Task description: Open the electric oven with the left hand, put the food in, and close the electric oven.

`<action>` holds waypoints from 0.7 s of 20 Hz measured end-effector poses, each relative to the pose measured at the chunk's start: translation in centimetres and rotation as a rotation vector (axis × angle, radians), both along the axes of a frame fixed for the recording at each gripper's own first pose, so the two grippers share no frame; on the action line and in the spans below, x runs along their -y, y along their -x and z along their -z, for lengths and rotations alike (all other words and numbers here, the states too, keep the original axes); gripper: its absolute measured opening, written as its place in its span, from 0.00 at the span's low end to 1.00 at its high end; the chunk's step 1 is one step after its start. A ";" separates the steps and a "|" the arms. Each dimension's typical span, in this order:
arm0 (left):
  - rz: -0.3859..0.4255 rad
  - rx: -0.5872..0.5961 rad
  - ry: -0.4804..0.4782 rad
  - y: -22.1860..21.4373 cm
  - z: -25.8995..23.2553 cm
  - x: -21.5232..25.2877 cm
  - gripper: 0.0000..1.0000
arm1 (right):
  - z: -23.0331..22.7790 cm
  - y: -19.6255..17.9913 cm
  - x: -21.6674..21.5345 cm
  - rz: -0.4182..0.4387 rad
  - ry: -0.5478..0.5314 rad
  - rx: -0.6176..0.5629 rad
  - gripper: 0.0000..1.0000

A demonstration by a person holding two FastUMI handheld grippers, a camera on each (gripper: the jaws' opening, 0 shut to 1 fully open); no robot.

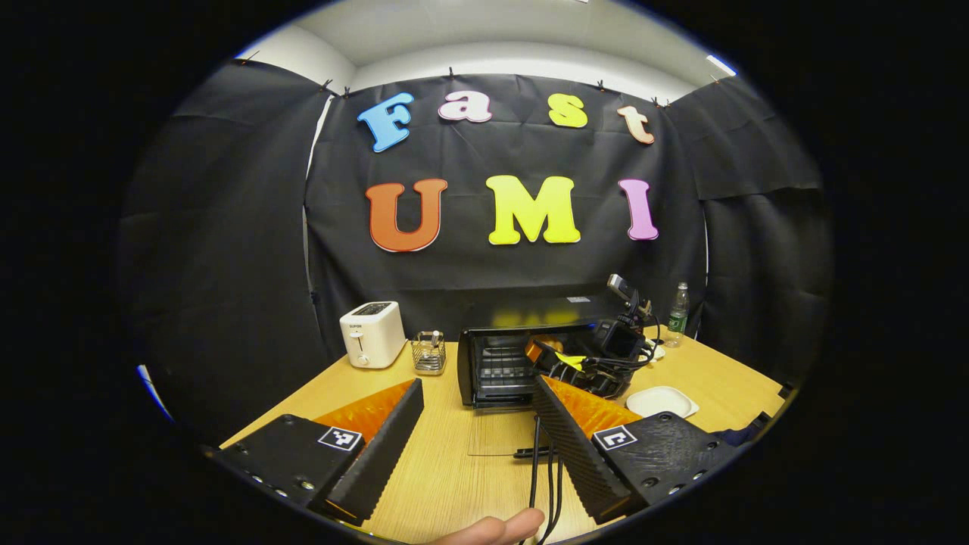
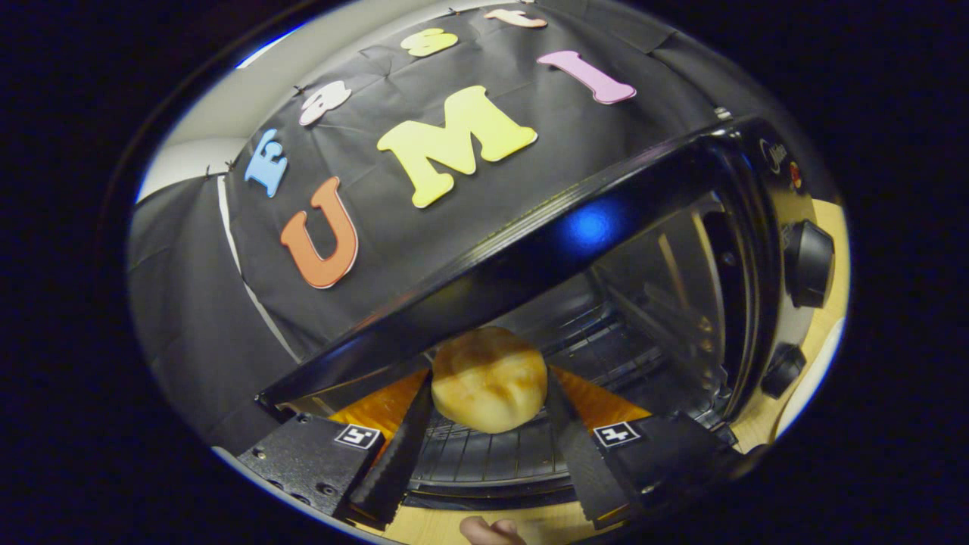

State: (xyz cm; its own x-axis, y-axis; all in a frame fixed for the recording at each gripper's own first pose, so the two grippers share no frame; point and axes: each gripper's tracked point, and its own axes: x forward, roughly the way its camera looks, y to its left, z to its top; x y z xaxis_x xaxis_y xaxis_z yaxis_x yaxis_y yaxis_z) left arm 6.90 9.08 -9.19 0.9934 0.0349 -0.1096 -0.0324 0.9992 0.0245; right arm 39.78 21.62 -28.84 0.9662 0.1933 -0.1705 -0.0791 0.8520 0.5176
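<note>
While the right hand-held gripper [image 2: 489,424] carries the bun [image 2: 490,378] between its two fingers, both of them pressing on the bun's sides, the food sits at the lower centre of the right gripper view, just inside the mouth of the electric oven [image 2: 681,250] and above the wire rack [image 2: 484,454] that shows beneath it. Whether the bun already touches the rack I cannot tell. The cavity lies straight ahead along the fingers, its back wall toward the right of the frame and the control knobs [image 2: 807,263] at the right edge; the whole view is tilted.

In the left gripper view the left hand-held gripper [image 1: 477,431] hangs wide open and empty at the bottom of the frame, well back over the worktop [image 1: 454,469]. The oven [image 1: 496,363] stands at centre frame with its glass door [image 1: 500,435] folded down flat toward that gripper, and the right hand-held gripper [image 1: 560,356] reaches into the opening from the right.

My judgement: the step in hand is setting the bun down on the rack. Closing then falls to the left gripper, which lies directly in front of the lowered door's free edge and nearer to it.
</note>
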 end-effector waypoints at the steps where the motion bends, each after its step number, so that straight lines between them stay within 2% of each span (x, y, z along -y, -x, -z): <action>1: 0.001 0.001 0.007 -0.1 -0.1 0.0 0.95 | 0.0 0.0 -0.2 -0.002 0.001 0.000 0.86; 2: 0.006 0.006 0.015 -0.2 -0.3 0.2 1.00 | 0.1 -0.2 -0.2 -0.003 0.003 -0.003 0.87; 3: 0.011 0.009 0.021 -0.2 -0.3 0.3 0.95 | 0.2 -0.2 -0.3 -0.006 0.003 -0.004 0.87; 6: 0.018 0.008 0.018 -0.1 -0.3 0.6 0.95 | 0.1 -0.3 0.0 0.002 0.031 -0.003 0.87; 9: 0.026 0.004 0.013 0.1 -0.2 0.9 0.95 | -0.2 -0.1 0.5 0.014 0.077 0.007 0.96; 14: 0.030 -0.005 0.017 0.7 0.2 0.8 0.95 | 0.5 2.6 1.3 -0.020 0.049 -0.080 0.96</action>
State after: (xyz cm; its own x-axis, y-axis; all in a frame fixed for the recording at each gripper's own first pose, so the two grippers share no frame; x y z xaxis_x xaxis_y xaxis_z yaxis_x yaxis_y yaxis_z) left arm 6.20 8.24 -9.40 0.9934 0.0037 -0.1149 -0.0028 1.0000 0.0080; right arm 37.21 20.28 -29.34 0.9451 0.2021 -0.2568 -0.0566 0.8752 0.4805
